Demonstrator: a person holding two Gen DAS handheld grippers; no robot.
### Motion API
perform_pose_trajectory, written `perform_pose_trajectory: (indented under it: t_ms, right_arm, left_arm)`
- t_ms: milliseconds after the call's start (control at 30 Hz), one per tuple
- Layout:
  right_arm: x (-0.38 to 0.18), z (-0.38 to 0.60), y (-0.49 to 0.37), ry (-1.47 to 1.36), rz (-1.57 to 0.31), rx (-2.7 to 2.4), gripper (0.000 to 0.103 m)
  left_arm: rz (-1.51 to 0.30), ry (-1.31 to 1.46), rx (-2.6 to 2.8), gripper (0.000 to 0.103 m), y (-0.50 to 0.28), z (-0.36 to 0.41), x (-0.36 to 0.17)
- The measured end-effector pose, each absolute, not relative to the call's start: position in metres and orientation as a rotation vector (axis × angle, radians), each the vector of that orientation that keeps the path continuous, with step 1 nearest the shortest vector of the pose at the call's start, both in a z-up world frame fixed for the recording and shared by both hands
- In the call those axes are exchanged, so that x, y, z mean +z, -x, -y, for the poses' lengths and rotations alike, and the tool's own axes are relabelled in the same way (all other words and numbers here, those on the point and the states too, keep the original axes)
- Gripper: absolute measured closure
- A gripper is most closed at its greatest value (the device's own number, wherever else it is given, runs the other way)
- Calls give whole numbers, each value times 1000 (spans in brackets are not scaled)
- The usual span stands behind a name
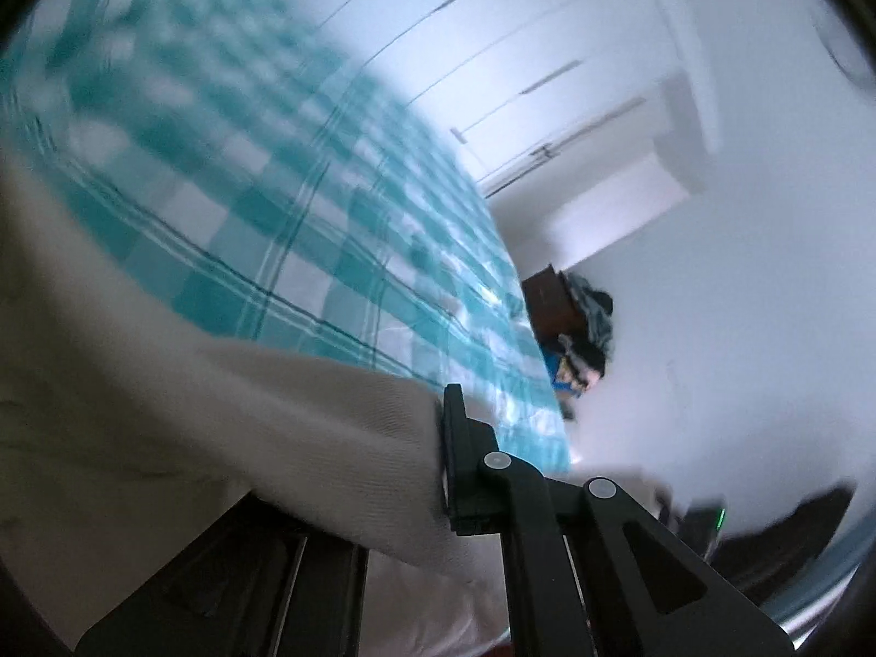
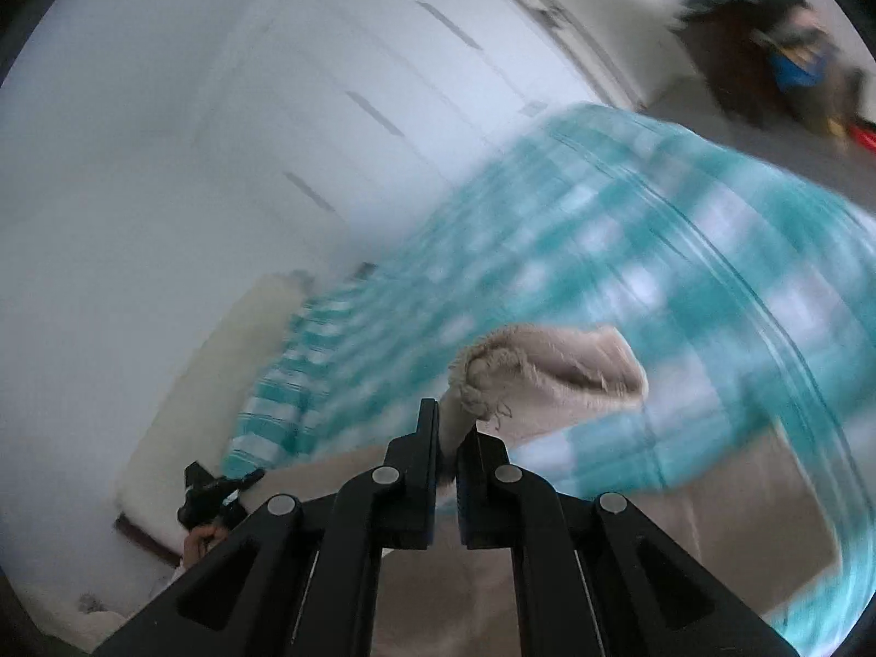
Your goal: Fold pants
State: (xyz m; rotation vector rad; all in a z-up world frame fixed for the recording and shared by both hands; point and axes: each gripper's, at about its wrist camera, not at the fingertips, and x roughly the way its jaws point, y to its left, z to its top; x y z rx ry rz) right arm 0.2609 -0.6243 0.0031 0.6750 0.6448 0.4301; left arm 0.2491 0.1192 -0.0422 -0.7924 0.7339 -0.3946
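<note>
The beige pants (image 1: 180, 410) hang over a bed with a teal and white checked cover (image 1: 263, 175). My left gripper (image 1: 443, 454) is shut on a thick edge of the pants; the cloth hides one finger. In the right wrist view my right gripper (image 2: 449, 438) is shut on a frayed leg hem of the pants (image 2: 547, 378), held above the checked cover (image 2: 629, 252). More beige cloth (image 2: 449, 602) hangs below the fingers. The left gripper (image 2: 211, 490) shows small at the lower left, with a hand behind it. Both views are blurred by motion.
White wardrobe doors (image 1: 520, 55) stand beyond the bed. A dark wooden cabinet with piled clothes (image 1: 569, 317) stands by the wall; it also shows in the right wrist view (image 2: 766, 55). A cream mattress edge (image 2: 208, 383) runs along the bed's left side.
</note>
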Motion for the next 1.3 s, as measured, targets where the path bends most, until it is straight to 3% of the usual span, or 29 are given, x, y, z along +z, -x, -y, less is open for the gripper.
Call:
perform_pose_trajectory:
  t_ms: [67,167,267,367,433,500,533,933,967,1000,1033,1067,1200,1300]
  right_arm:
    - [11,631,-267,-654,-691,439,97]
    - [-22,652,-257,-607,-850,297,94]
    - [-87,671,-240,-559,-1045,91,71]
    - [-140,690,-215,-691,-1130,-13,69]
    - [-145,697,-193,-862,-1064,19,66]
    - [-142,694,-180,-919,-1017,50,46]
    - [-139,691,-175,-929,-1004,58,43]
    - [-181,672,-191,-1032,-1123,66,43]
    - [-186,670,-195,-1043,-1133,79,46]
    - [-187,669,-196,-1046,-1132,86,72]
    - [-188,669,-204,-1051,-1117,108,91]
    - [-182,668,-206,-1041,-1095,124,95]
    - [-125,670,-206,-845,-956,131,96]
    - [-132,686,-204,-685,-1036,6,96]
  left_arm:
    - [-795,762,-377,99,-212,-115,-58]
    - [-1056,740,-349,95,-178,-89,-150]
    - [-1190,690,-314,99,-170,-72,-207]
    - [-1178,742,-316,99,-168,-73,-214]
    - [-1155,723,-331,99,-172,-73,-206]
    - [-1143,718,-335,99,-174,-75,-206]
    - [-1144,729,-335,99,-175,-75,-206]
    - [-1159,727,-333,99,-166,-69,-214]
    - [-1158,726,-334,99,-166,-68,-213]
    - [-1151,725,-332,99,-164,-68,-210]
    - [-1128,722,-336,99,-163,-67,-203]
    - [-1095,714,-355,99,-160,-64,-194]
    - [-1102,650,-444,98,-155,-36,-184]
    - [-1186,618,-455,95,-154,-16,-206]
